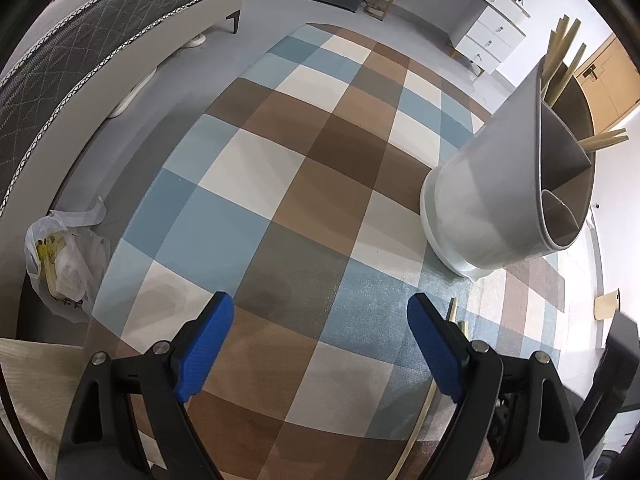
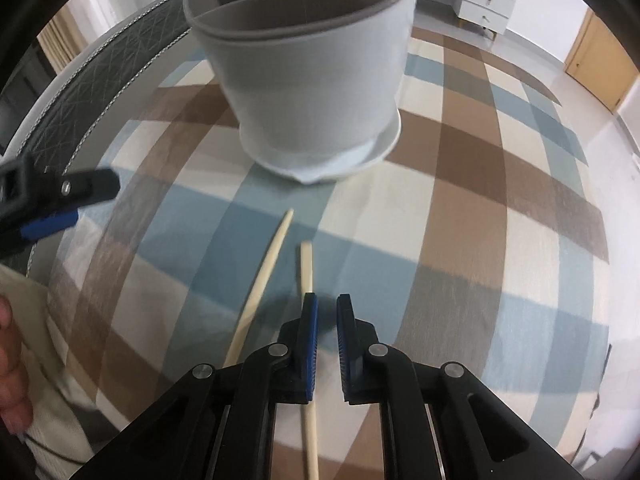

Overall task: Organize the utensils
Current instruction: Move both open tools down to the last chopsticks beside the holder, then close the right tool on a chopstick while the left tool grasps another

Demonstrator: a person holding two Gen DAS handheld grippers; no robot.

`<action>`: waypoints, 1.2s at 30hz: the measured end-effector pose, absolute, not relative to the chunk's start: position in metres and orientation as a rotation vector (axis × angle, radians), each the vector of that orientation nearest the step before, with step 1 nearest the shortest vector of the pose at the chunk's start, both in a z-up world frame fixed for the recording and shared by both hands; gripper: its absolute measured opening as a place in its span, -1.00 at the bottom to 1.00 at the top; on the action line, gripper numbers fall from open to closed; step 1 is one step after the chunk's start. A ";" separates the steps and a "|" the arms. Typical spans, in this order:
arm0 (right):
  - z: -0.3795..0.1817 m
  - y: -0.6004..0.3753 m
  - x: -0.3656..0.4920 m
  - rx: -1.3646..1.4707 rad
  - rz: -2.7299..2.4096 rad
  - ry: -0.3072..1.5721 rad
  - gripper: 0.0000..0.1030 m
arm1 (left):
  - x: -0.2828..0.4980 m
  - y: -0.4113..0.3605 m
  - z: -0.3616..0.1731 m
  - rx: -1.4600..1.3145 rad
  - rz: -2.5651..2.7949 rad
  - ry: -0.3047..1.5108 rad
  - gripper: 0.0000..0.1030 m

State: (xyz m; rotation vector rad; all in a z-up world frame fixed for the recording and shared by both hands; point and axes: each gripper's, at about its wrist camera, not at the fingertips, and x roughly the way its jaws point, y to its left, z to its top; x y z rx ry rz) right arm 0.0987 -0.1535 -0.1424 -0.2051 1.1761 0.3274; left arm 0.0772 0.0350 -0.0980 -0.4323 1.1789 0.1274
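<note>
Right gripper (image 2: 326, 312): fingers nearly closed, narrow gap, nothing held; left pad sits over one chopstick.
Chopsticks (image 2: 306, 268): two on the rug (image 2: 480, 240), near ends cut off under the gripper; second one (image 2: 266, 272) lies just left, angled toward the holder.
Left gripper (image 1: 320, 332): fingers wide apart, empty, above the rug; partly cut off at the left edge of the right view.
Holder (image 1: 492, 196): grey, divided, on a white saucer; several chopsticks (image 1: 560, 64) stand inside, lower parts hidden.
Bag (image 1: 64, 264): white plastic beside the bed (image 1: 60, 60), contents unclear.
</note>
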 end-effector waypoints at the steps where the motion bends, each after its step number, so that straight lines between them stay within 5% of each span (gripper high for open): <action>1: -0.142 -0.151 0.100 -0.210 0.333 1.170 -0.81 | 0.078 0.035 -0.098 -0.430 0.127 1.180 0.65; 24: -0.146 -0.133 0.114 -0.229 0.411 1.117 -0.67 | 0.076 0.031 -0.105 -0.361 0.181 1.191 0.65; 28: -0.146 -0.132 0.119 -0.210 0.442 1.103 -0.90 | 0.075 0.028 -0.105 -0.317 0.179 1.172 0.65; 36: -0.127 -0.192 0.127 0.105 0.396 1.081 -0.90 | 0.073 0.002 -0.103 -0.267 0.053 1.170 0.65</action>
